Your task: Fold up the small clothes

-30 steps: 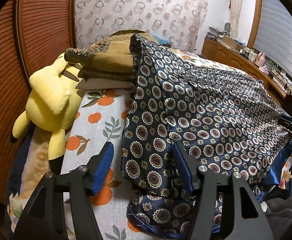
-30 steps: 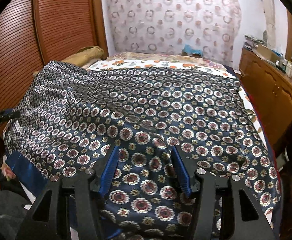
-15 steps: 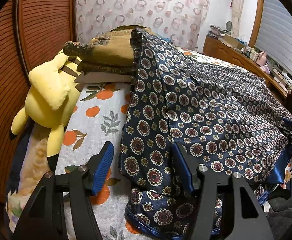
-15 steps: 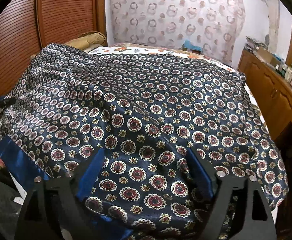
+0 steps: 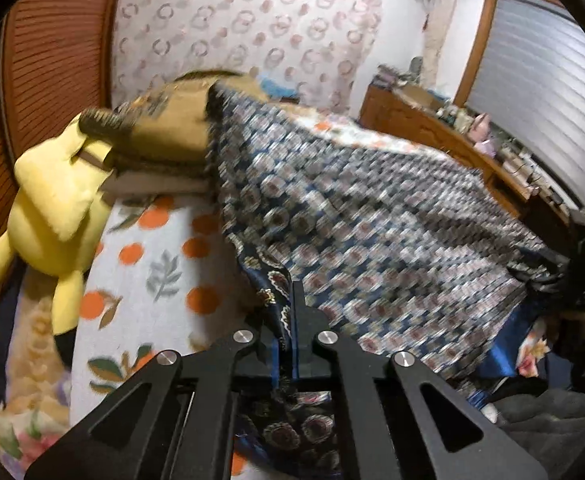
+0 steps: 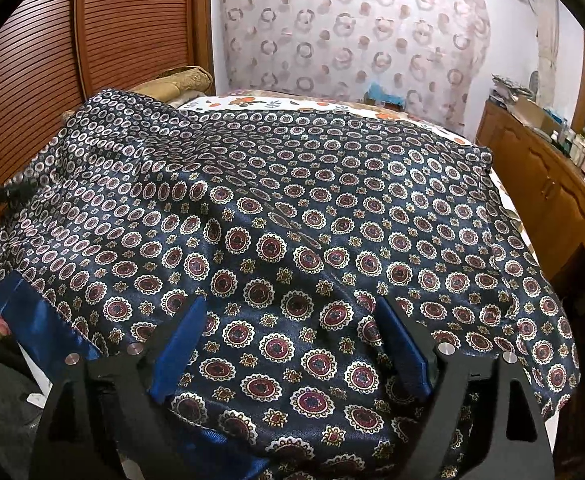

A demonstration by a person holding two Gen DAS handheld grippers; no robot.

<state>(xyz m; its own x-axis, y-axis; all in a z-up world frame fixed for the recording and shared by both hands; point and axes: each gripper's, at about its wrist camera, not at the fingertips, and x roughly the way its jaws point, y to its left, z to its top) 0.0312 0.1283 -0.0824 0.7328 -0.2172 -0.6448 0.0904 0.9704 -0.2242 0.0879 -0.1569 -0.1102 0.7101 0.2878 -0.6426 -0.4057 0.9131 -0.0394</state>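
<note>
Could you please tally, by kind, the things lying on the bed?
Patterned navy garment: 1
Yellow plush toy: 1
Folded tan bedding stack: 1
Total: 3

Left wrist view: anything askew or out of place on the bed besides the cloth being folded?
Yes. The yellow plush toy lies slumped at the bed's left edge, half under a stack of folded brown cloth. The patterned cloth is spread unevenly, its far left corner riding up on that stack.
</note>
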